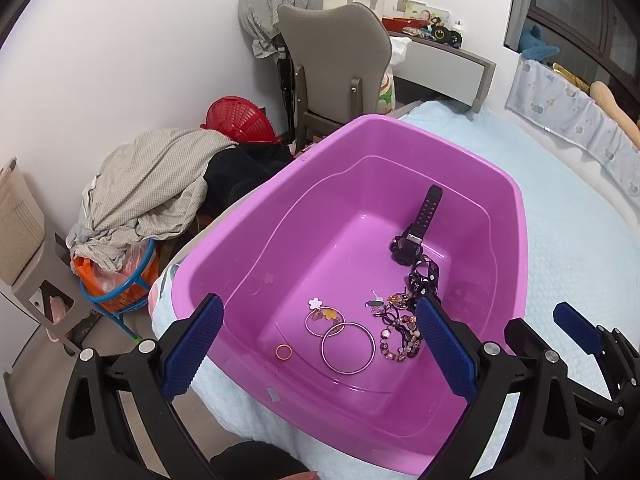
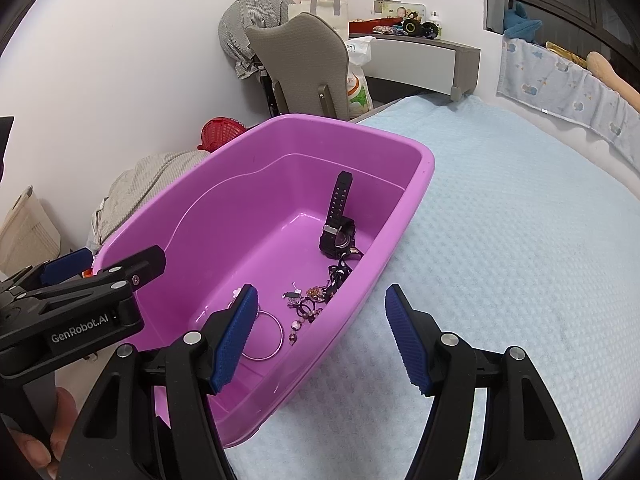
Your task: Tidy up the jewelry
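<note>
A purple plastic tub (image 1: pixel 280 220) sits on a bed's light blue blanket (image 2: pixel 500 220). On its floor lie a black watch (image 1: pixel 416 228), a black patterned strap (image 1: pixel 424 276), a tangle of beaded bracelets (image 1: pixel 400 340), two silver hoops with flower charms (image 1: pixel 324 318), a large silver bangle (image 1: pixel 348 372) and a small orange ring (image 1: pixel 277 352). My left gripper (image 1: pixel 320 348) hangs open above the tub's near end, holding nothing. My right gripper (image 2: pixel 320 338) is open too and straddles the tub's right rim, one finger over the jewelry and the other over the blanket.
A grey chair (image 1: pixel 336 60) draped with cloth stands behind the tub. A red basket (image 1: pixel 240 120) and a heap of clothes (image 1: pixel 152 184) lie on the floor at left. A desk (image 1: pixel 444 60) with toys and a padded bed bumper (image 1: pixel 568 116) are at the back right.
</note>
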